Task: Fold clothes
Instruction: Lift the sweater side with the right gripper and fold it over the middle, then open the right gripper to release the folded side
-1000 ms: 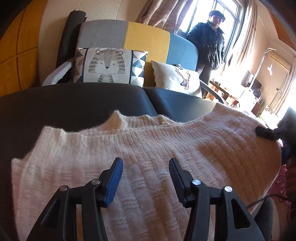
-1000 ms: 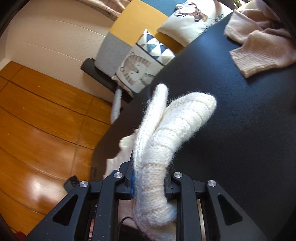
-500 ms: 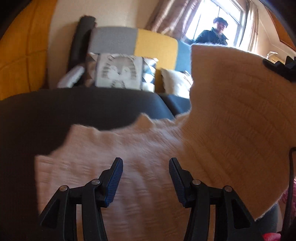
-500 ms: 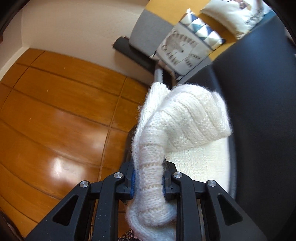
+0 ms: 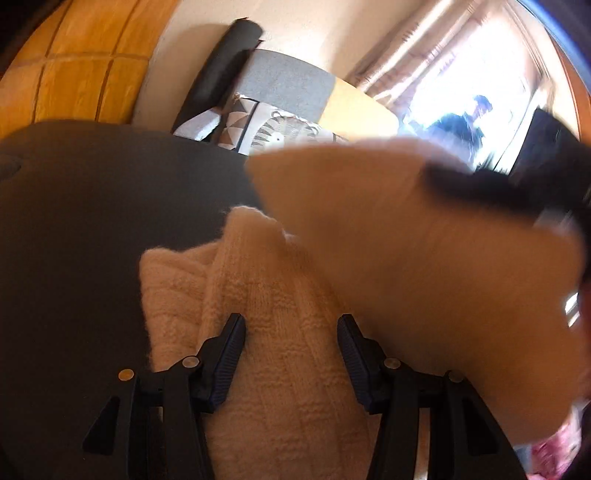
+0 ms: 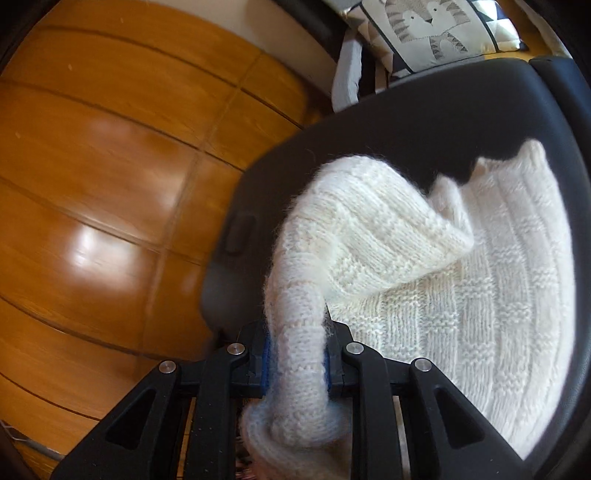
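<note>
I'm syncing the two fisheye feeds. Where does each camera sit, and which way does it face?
Left wrist: on the left gripper, facing over the sweater toward the sofa and window; open fingers show.
Right wrist: on the right gripper, tilted down at the wooden floor and black table; shut fingers show.
Shared: sweater, table, tiger cushion.

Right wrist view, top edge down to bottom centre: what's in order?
tiger cushion → black table → flat part of the white sweater → lifted fold of it → right gripper, shut on that fold.
</note>
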The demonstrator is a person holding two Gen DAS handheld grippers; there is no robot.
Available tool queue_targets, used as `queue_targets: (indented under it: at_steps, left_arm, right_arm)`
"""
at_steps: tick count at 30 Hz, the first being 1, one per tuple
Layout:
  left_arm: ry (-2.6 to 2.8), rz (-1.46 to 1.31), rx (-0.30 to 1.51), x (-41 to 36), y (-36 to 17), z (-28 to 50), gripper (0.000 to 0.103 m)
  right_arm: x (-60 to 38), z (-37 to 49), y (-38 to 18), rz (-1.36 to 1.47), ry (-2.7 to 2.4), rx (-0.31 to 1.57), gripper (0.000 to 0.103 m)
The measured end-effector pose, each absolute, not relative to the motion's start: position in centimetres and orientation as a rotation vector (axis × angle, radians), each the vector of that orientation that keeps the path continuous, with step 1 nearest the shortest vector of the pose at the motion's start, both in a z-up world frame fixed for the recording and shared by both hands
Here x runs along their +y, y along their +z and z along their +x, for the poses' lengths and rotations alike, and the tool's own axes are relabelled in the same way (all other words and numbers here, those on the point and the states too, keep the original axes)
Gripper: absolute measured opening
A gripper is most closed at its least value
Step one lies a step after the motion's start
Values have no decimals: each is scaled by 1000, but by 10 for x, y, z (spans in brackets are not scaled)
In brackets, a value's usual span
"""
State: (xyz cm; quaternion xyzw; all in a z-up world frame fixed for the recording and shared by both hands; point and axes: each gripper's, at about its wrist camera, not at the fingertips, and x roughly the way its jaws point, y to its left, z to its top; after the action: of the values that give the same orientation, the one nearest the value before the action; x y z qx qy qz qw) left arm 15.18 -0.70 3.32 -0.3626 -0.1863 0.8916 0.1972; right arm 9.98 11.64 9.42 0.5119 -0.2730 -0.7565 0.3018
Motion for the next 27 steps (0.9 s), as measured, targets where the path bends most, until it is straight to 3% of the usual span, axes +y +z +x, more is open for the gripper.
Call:
queue_targets:
  at_steps: [6,10,12,14,19,27]
  left_arm:
    - [2505,-1040,-648,-41,37,165,52]
    - [2535,-1090,-717,-61,29,172,52]
    - [2505,-1118,-793,-71,19,170,52]
    - [2500,-1085,-827,-76,17,171,52]
    - [2499,-1098,-782,-72,15,164,52]
    - [2473,-1107,-796,-79,13,165,52]
  right_arm:
    - [81,99,78,1401,-2114,-481,22]
    - [63,104,77,1404,-2164,-336,29]
    - [56,111,77,1389,-2169,-289,37]
    - [49,117,77,1374,-2174,-242,52]
    - [33,134,78,1334,-2183,-124,68]
    - [79,174,120,1033,-2221,-270,68]
